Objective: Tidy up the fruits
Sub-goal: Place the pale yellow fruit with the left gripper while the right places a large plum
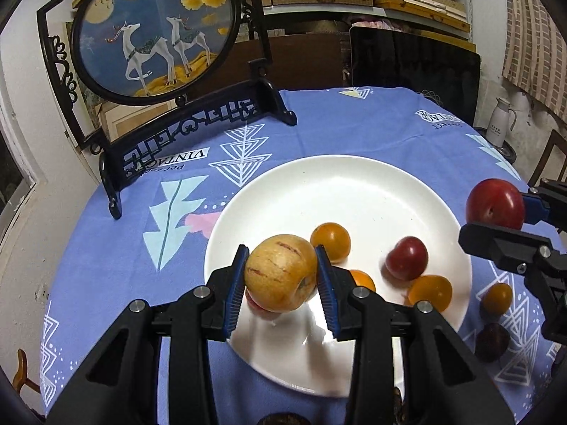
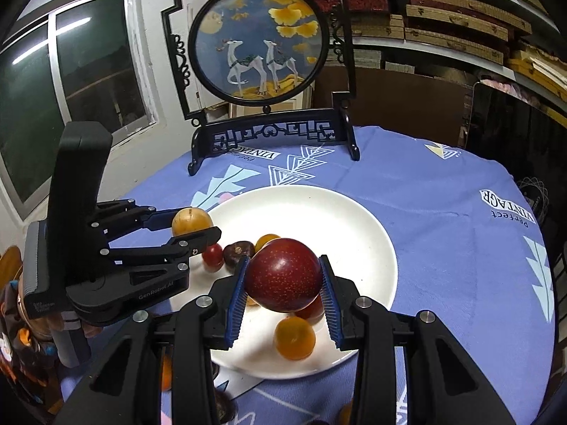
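The left claw [image 1: 281, 276] is clamped on a tan, red-streaked fruit [image 1: 280, 272], its blue ribbed pads pressing both sides, and holds it in the lower middle of the left wrist view over the near left part of the white plate [image 1: 340, 177]. The right claw [image 2: 283, 278] is closed the same way on a dark red plum [image 2: 283, 274], held in the lower middle of the right wrist view above the near side of that plate.

The plate sits on a desk covered by a blue patterned cloth [image 1: 336, 124]. On the plate, in the left wrist view, lie an orange cherry tomato [image 1: 330, 242] just right of the held fruit, a smaller red plum [image 1: 406, 258] further right, another orange tomato [image 1: 430, 292] touching its lower edge, and a third orange one [image 1: 363, 279] partly hidden behind the claw's right finger. A reddish fruit peeks out beneath the tan one (too hidden to identify).

Off the plate, at the right edge of that view, an orange tomato [image 1: 497, 298] and a dark brown fruit [image 1: 492, 340] rest on the cloth.

A round framed deer picture on a black stand [image 1: 156, 28] occupies the upper left, at the far edge of the desk.
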Action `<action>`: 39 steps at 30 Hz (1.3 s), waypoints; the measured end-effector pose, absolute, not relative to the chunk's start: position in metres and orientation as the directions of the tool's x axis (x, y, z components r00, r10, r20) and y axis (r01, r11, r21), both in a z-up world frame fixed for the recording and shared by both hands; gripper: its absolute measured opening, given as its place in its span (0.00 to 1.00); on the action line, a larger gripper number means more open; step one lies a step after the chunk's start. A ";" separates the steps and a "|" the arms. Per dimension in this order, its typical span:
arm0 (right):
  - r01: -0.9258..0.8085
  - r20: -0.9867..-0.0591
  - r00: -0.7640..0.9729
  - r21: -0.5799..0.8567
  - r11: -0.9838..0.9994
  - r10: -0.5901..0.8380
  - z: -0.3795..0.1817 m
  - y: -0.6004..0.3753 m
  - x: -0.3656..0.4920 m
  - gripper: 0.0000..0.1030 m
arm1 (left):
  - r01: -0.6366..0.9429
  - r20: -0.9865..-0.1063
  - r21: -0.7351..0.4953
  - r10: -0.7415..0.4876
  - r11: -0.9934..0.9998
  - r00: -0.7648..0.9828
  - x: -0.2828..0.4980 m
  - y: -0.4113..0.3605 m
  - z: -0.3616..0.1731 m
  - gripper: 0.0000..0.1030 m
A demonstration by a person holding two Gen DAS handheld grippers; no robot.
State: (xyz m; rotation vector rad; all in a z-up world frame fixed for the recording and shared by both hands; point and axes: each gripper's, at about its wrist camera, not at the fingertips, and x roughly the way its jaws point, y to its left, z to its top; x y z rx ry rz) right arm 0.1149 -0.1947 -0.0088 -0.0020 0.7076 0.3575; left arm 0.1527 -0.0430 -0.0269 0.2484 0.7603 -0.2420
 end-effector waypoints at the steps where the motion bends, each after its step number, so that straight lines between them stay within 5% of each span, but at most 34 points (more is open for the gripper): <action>1: -0.312 -0.633 0.709 0.113 0.943 0.310 -0.010 -0.195 0.117 0.37 | 0.303 -0.702 0.132 -0.127 0.944 0.700 0.156 -0.044 -0.028 0.35; 15: -0.262 -0.573 0.757 0.174 0.949 0.314 -0.019 -0.197 0.140 0.37 | 0.277 -0.711 0.075 -0.143 0.958 0.688 0.177 -0.039 -0.041 0.35; 39: -0.201 -0.606 0.766 0.086 0.976 0.212 -0.040 -0.193 0.151 0.38 | 0.289 -0.684 0.134 -0.123 0.948 0.719 0.172 -0.043 -0.044 0.35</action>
